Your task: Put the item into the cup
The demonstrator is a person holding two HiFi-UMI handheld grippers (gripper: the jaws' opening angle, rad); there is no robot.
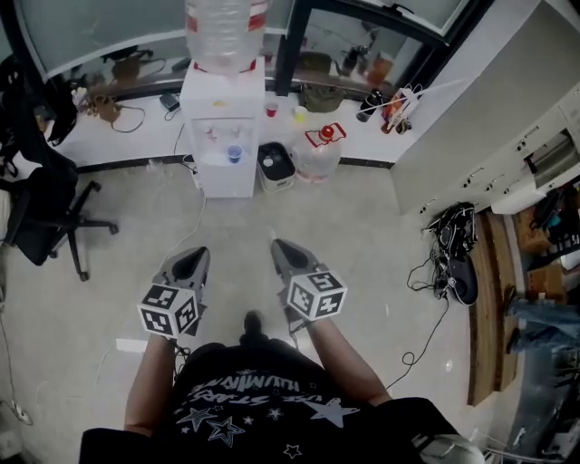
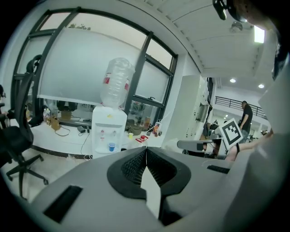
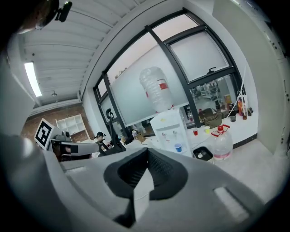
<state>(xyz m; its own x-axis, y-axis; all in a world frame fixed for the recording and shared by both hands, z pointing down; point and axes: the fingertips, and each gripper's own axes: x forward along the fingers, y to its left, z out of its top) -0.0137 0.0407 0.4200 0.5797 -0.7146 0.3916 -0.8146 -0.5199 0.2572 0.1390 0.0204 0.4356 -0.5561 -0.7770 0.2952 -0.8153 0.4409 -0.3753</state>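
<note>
Holding left gripper (image 1: 193, 260) and right gripper (image 1: 284, 251) pinched together, empty; likely pre-pickup stage; next needing walk toward blue cup (image 1: 235, 153), 12 o'clock, in water dispenser (image 1: 222, 109); item not identifiable.

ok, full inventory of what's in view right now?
water dispenser: 1, white, at the window ledge, clear bottle on top
blue cup: 1, blue, in the dispenser's tap bay
red cup: 1, red, on the ledge
yellow cup: 1, yellow, on the ledge
water jug: 1, clear, red handle, floor right of dispenser
container: 1, black, floor between dispenser and jug
office chair: 1, black, left
left gripper: 1, grey, jaws shut, empty
right gripper: 1, grey, jaws shut, empty
</note>
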